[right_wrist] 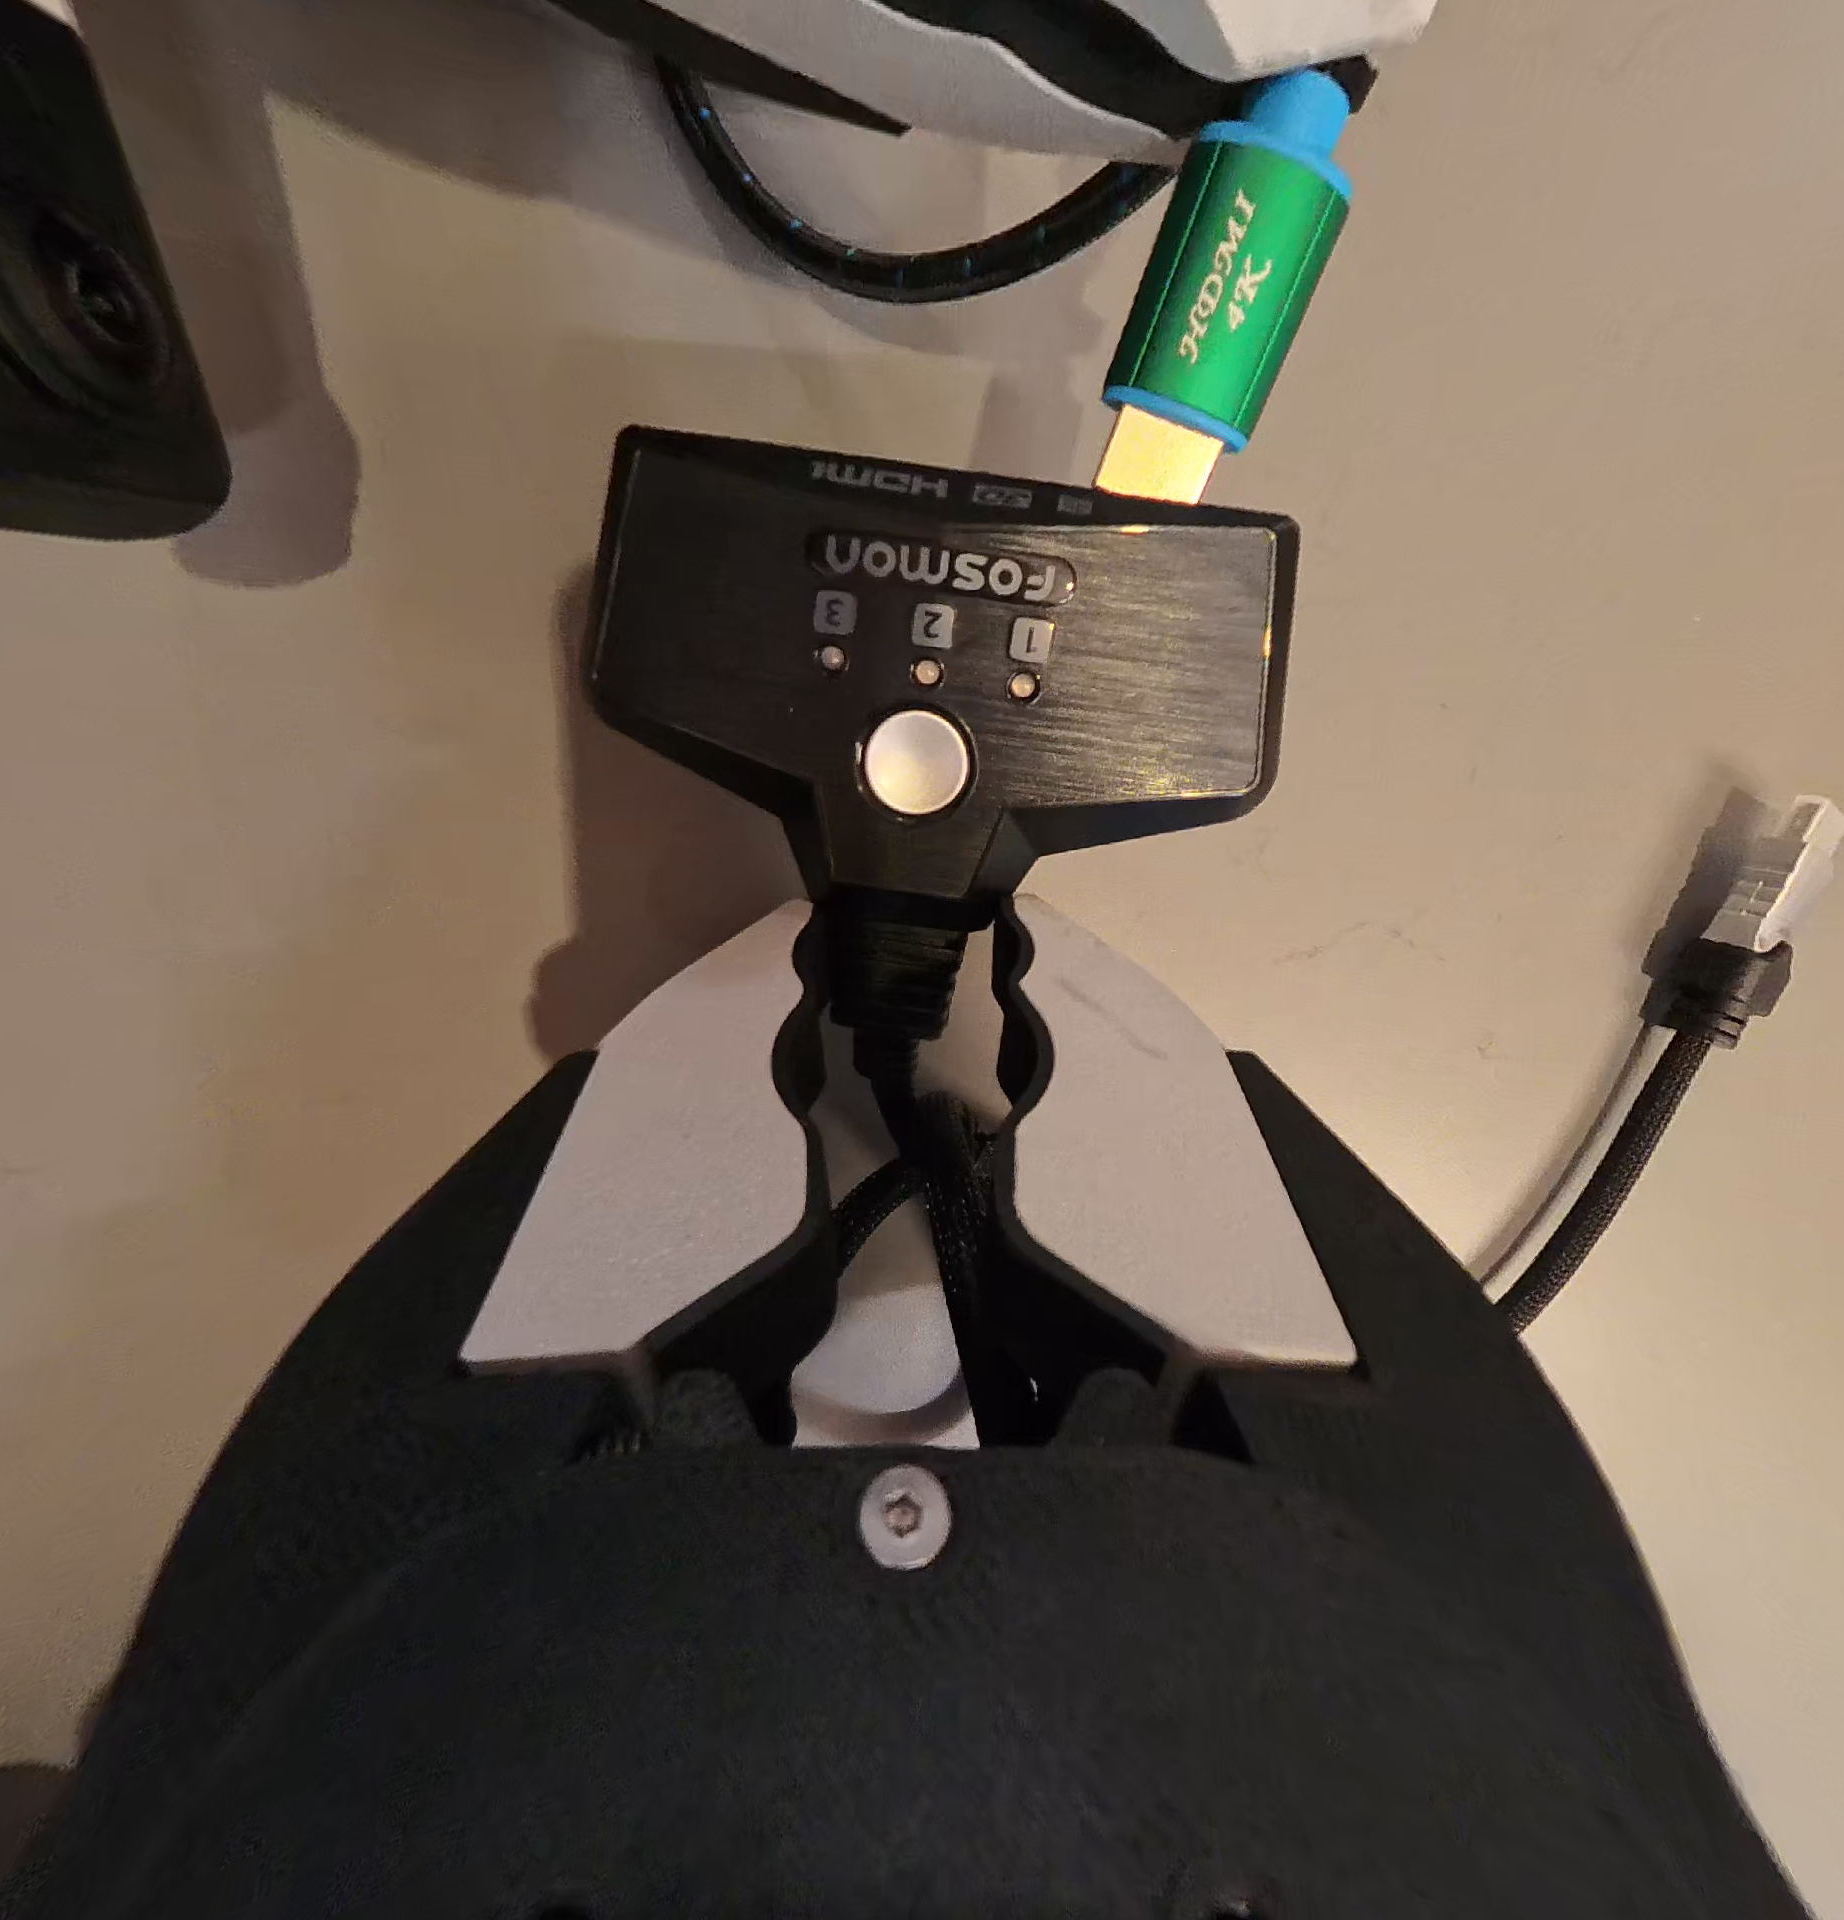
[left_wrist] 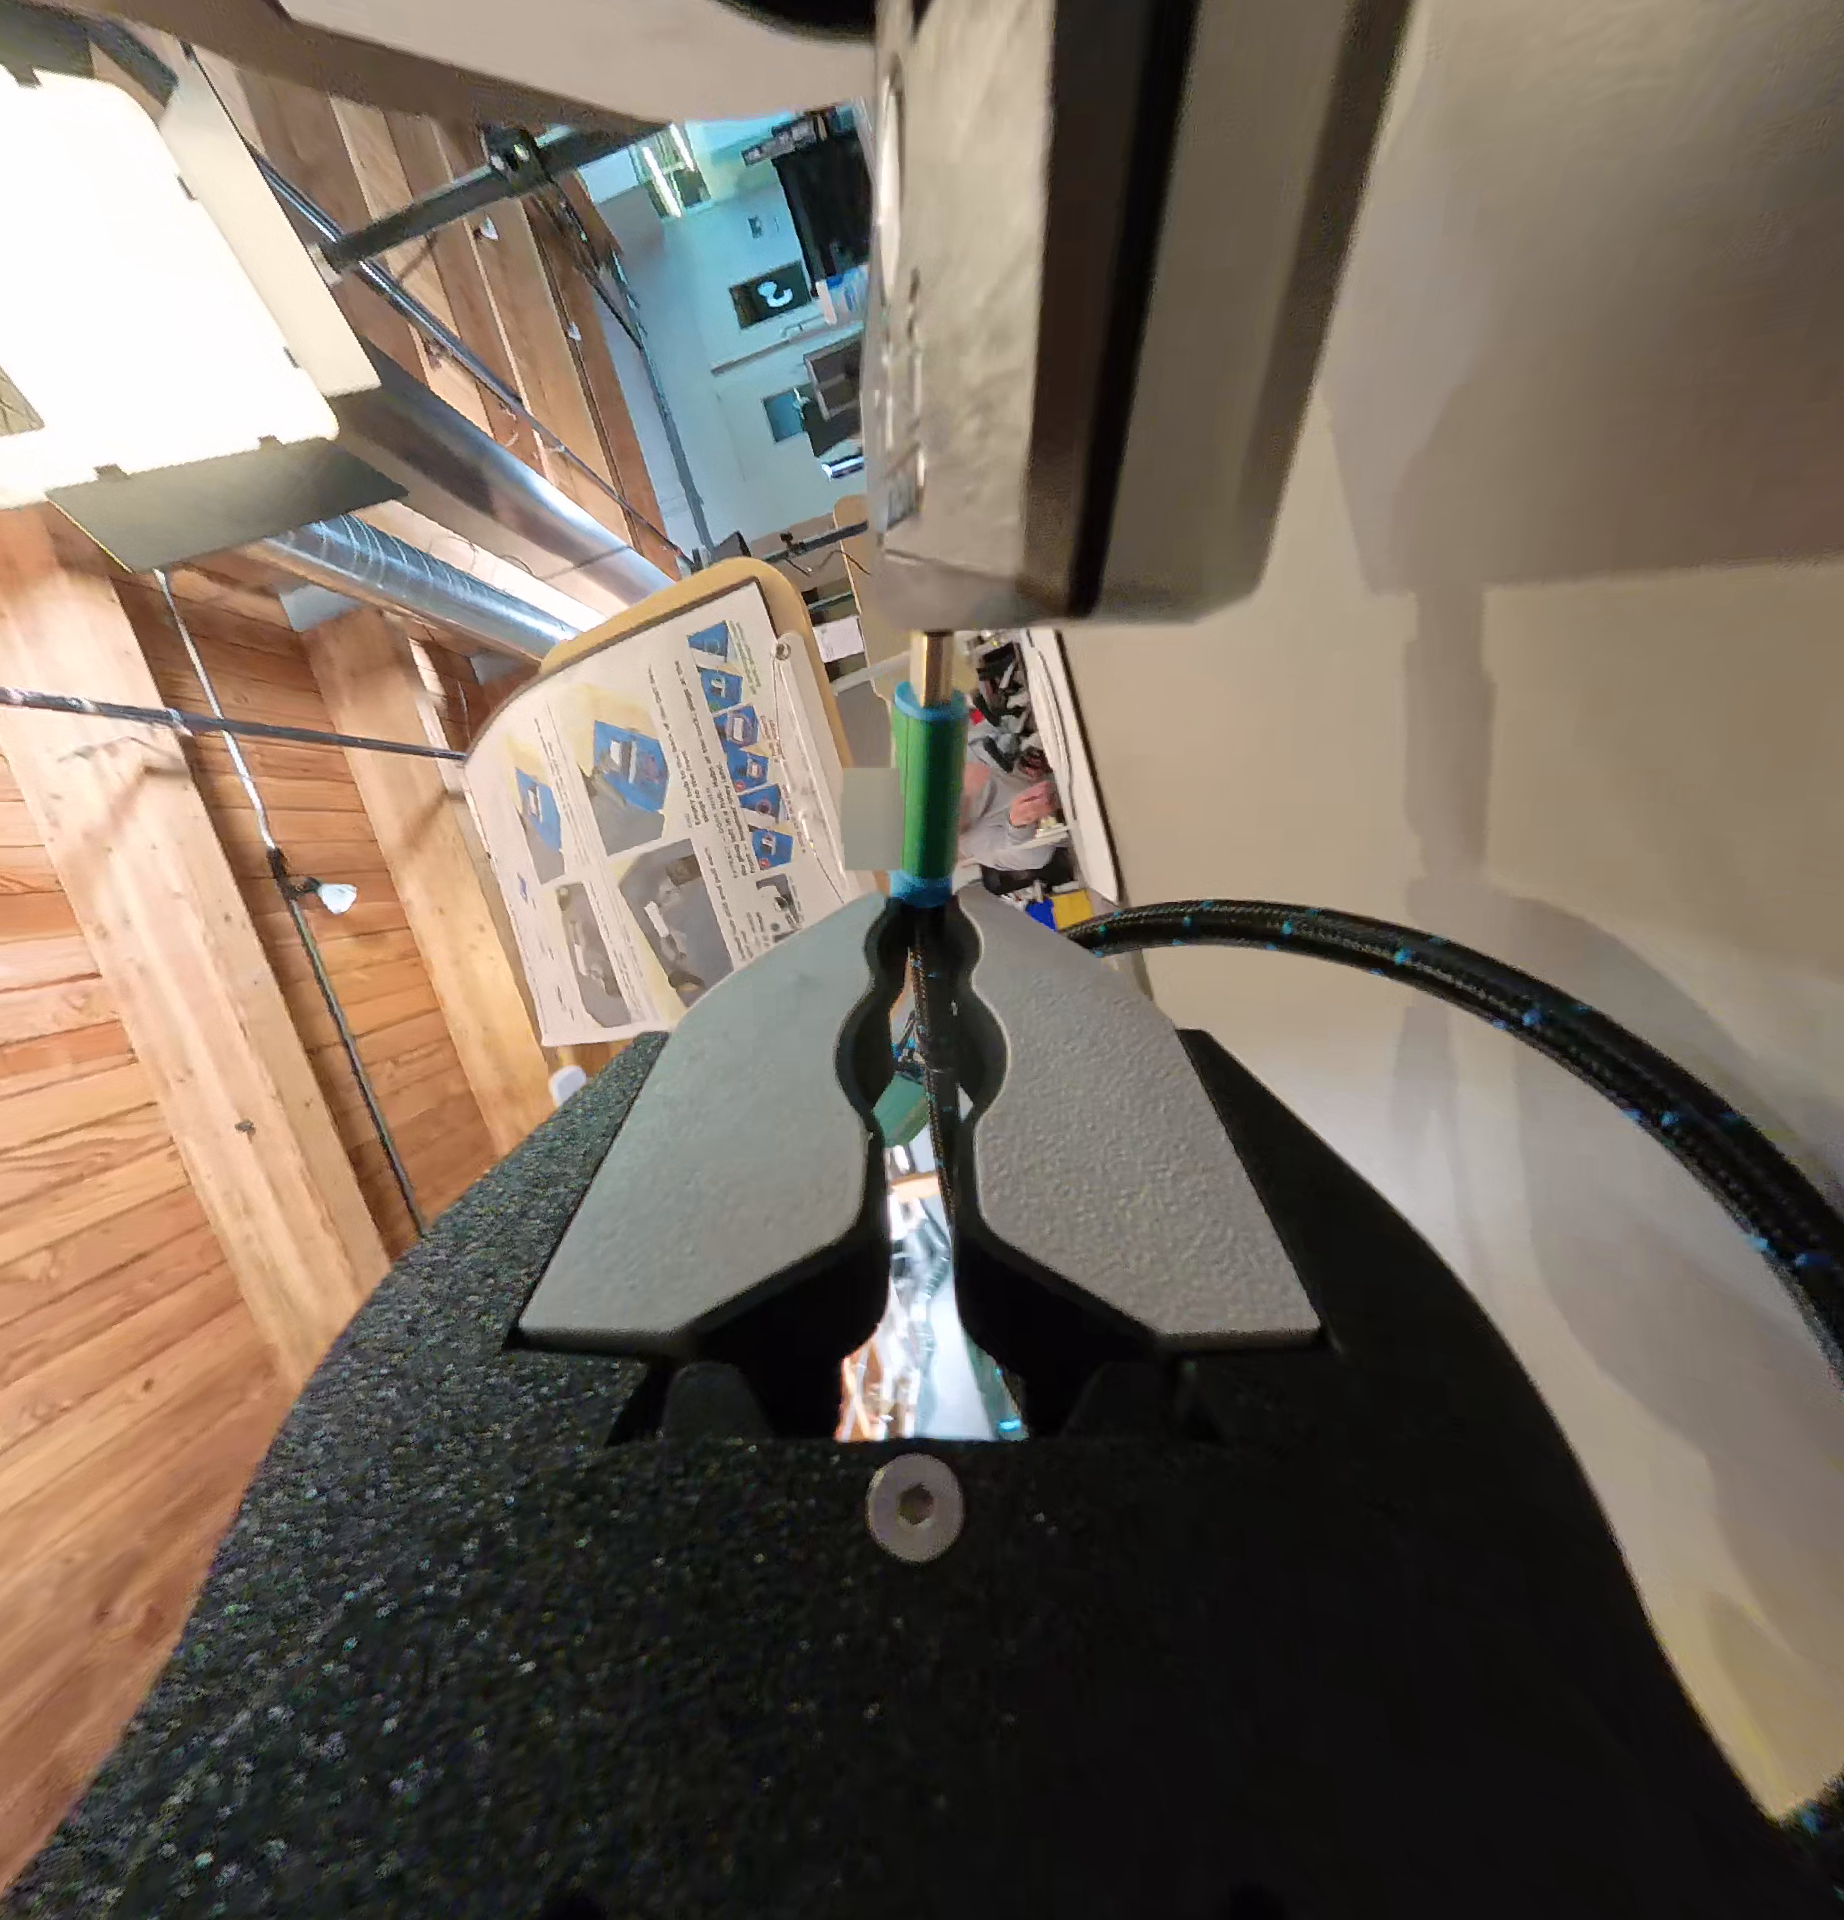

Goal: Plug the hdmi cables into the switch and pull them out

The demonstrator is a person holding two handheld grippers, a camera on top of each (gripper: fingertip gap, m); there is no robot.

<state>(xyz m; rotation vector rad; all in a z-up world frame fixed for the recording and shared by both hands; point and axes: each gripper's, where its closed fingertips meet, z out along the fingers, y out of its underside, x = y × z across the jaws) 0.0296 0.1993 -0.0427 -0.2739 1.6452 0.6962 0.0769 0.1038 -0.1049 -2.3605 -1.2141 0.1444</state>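
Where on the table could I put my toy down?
Bare table lies left of the black switch box, and right of it, above the loose grey plug. Behind the box it's crowded: the green plug and coiled cable.

Left wrist view: switch box smeared by blur and cut off by the top edge; its ports not discernible. Gold tip of the green plug vanishes at the box edge; depth of entry cannot be told. Braided cable runs out of frame at the right edge. Poster too small to make out.

Right wrist view: far tongs cropped by the top edge, fingertips unseen. Strain relief sits between the near tongs; pad contact partly shadowed. Grey connector port end too small to identify.
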